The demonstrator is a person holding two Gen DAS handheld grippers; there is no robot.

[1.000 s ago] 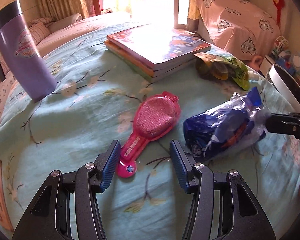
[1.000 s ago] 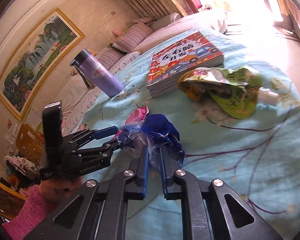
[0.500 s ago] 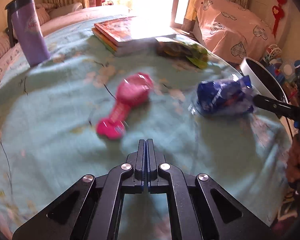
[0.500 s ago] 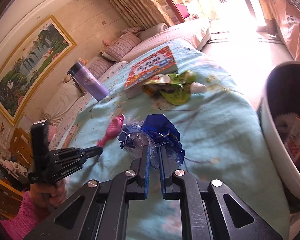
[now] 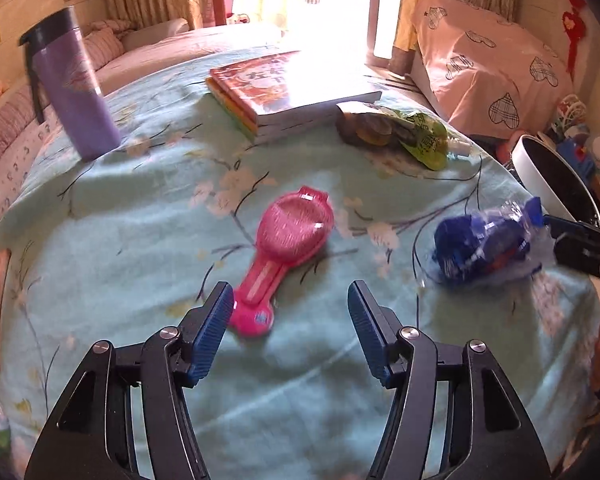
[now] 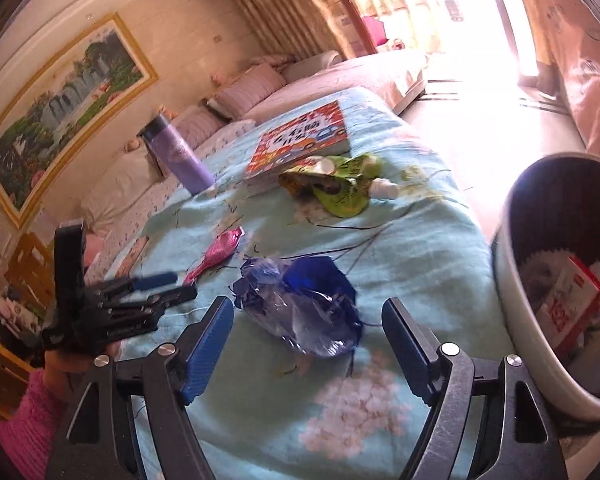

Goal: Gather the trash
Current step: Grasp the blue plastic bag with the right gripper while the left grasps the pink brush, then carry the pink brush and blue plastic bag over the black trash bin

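Each hand-held gripper is a black plastic frame of open, triangular struts — silver screw heads sit at the pivots. The left hand-held gripper (image 5: 291, 330) and the right hand-held gripper (image 6: 308, 344) both carry blue ribbed pads (image 5: 212, 332) on their two fingers. From the right wrist view, the left one shows a tall black handle, faint white lettering on its side, and a fuzzy pink sleeve (image 6: 28, 424) below it.

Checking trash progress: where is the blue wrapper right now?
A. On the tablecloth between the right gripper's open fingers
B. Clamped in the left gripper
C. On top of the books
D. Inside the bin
A: the blue wrapper lies on the tablecloth, untouched between the right gripper's open fingers.
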